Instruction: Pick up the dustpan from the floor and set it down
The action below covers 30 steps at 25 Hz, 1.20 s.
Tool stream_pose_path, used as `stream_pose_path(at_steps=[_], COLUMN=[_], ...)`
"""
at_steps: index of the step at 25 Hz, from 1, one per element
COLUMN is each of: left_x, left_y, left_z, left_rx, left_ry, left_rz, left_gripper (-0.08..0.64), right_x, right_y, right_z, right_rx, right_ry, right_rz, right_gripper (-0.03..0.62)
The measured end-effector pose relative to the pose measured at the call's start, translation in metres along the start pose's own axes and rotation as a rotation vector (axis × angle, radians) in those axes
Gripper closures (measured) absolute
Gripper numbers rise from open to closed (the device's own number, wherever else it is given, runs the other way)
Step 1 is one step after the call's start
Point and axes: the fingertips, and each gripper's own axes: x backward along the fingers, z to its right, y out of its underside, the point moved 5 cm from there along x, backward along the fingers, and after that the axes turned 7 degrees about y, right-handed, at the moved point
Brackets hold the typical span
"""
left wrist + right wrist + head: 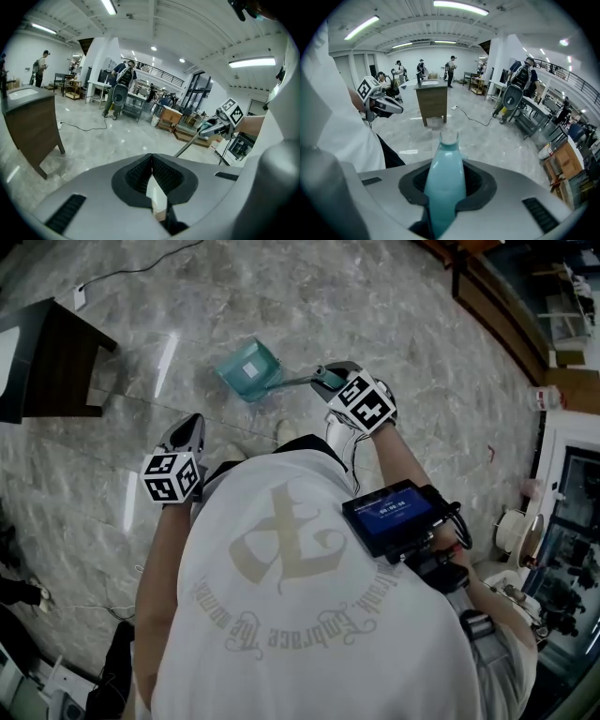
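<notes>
The teal dustpan [249,369] hangs over the marble floor in the head view, ahead of the person. A thin metal handle [298,382] runs from its pan back to my right gripper [328,379]. That gripper is shut on the handle's teal grip [444,187], which fills the space between the pads in the right gripper view. In the left gripper view the rod [188,144] slants down from the right gripper [213,126]. My left gripper [187,429] is held lower left, apart from the dustpan, pads [140,171] meeting at the tips and holding nothing.
A dark wooden table [52,357] stands at the left, and a cable [141,273] lies on the floor beyond it. Wooden cabinets [502,310] line the upper right. A screen device [394,517] hangs on the person's chest. Several people stand far off by workbenches [119,96].
</notes>
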Motion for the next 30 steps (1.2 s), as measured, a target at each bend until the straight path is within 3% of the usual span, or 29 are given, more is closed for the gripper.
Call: stream_pose_path(at_steps=[13, 20, 30], left_x=[0.021, 0.012, 0.005], left_y=[-0.002, -0.007, -0.005], left_z=[0.011, 0.015, 0.011], left_rx=[-0.105, -0.133, -0.106], left_ry=[0.109, 0.149, 0.148], left_rz=[0.024, 0.007, 0.001], left_gripper=[0.548, 0.548, 0.548], right_x=[0.056, 0.065, 0.061], right_y=[-0.031, -0.03, -0.021], right_z=[-0.049, -0.049, -0.049], right_rx=[-0.003, -0.034, -0.056], right_ry=[0.044, 0.055, 0.069], right_rz=[0.063, 0.07, 0.044], right_gripper=[0.497, 0.497, 0.497])
